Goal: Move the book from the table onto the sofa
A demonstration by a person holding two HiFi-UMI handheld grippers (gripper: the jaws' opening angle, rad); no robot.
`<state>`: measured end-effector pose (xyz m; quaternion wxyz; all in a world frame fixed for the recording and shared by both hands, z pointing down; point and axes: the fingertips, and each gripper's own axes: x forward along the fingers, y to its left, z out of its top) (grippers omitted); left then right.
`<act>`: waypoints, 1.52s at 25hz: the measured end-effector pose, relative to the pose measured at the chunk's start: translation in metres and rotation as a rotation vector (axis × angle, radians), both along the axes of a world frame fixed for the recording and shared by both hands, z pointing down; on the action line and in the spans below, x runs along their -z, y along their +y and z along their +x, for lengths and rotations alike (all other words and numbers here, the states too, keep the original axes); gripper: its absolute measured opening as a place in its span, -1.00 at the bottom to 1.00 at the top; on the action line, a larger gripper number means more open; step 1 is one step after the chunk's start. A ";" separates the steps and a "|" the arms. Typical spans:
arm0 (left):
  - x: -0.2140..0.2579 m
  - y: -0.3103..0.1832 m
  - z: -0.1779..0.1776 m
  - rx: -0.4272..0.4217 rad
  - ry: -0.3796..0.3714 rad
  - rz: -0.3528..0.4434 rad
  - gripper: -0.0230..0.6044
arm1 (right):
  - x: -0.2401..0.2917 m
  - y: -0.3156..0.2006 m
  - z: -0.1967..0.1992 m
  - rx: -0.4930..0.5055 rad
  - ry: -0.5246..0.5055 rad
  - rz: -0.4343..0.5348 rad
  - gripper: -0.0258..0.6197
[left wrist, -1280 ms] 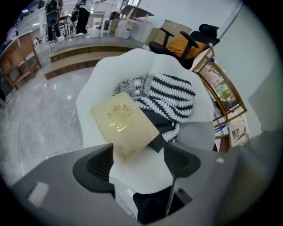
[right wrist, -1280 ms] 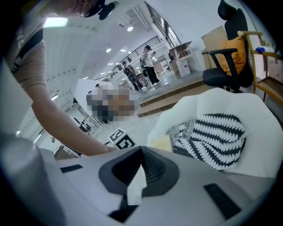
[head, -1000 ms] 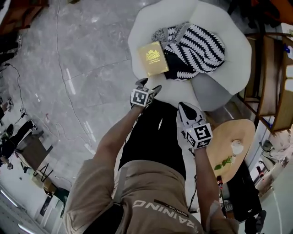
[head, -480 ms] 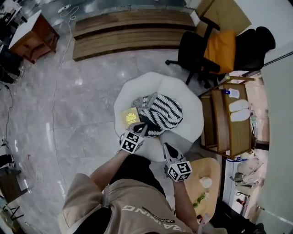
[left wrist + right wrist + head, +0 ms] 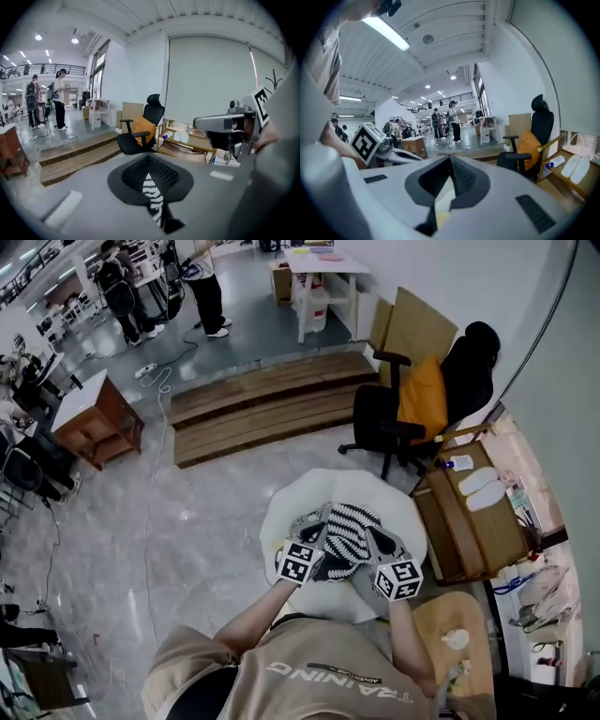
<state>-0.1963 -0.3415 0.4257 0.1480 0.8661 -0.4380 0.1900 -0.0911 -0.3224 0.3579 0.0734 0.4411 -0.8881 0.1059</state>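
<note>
Lower centre, both forearms point(image 5: 249, 613) stretch forward side by side; left gripper point(image 5: 317, 529) and right gripper point(image 5: 377, 538) each closed tight, holding nothing.

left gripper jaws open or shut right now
Shut. In its own view the left gripper has its jaws meeting at the tips, gripping nothing; only a thin slit lower down shows the striped cushion beyond.

L gripper point(image 5: 322, 521) & R gripper point(image 5: 372, 535) side by side, arms fwd, both fingers point(image 5: 137, 172) together.
</note>
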 end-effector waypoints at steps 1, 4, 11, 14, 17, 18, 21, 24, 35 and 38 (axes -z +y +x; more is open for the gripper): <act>0.010 -0.007 0.003 0.016 -0.003 0.024 -0.91 | 0.007 -0.001 0.002 0.011 0.002 0.018 -0.91; 0.037 -0.019 0.012 0.066 0.031 0.074 -0.91 | 0.015 0.003 0.007 0.044 0.014 0.044 -0.91; 0.053 -0.009 0.017 0.040 0.015 0.101 -0.91 | 0.031 0.005 0.023 -0.007 0.017 0.084 -0.91; 0.050 -0.006 0.012 0.045 0.027 0.087 -0.91 | 0.031 0.004 0.029 -0.060 0.014 0.097 -0.91; 0.043 -0.007 0.018 0.039 0.015 0.082 -0.91 | 0.031 0.003 0.037 -0.089 0.020 0.106 -0.91; 0.043 -0.007 0.020 0.034 0.008 0.086 -0.91 | 0.033 0.004 0.040 -0.095 0.018 0.114 -0.91; 0.044 -0.003 0.027 0.012 -0.002 0.102 -0.91 | 0.036 0.009 0.045 -0.104 0.014 0.127 -0.91; 0.041 0.001 0.028 -0.007 -0.012 0.100 -0.91 | 0.034 0.013 0.048 -0.126 0.013 0.123 -0.91; 0.038 0.019 0.033 -0.065 -0.011 0.097 -0.91 | 0.026 0.032 0.035 -0.095 0.039 0.101 -0.91; 0.038 0.023 0.029 -0.069 -0.008 0.084 -0.91 | 0.027 0.034 0.031 -0.089 0.049 0.093 -0.91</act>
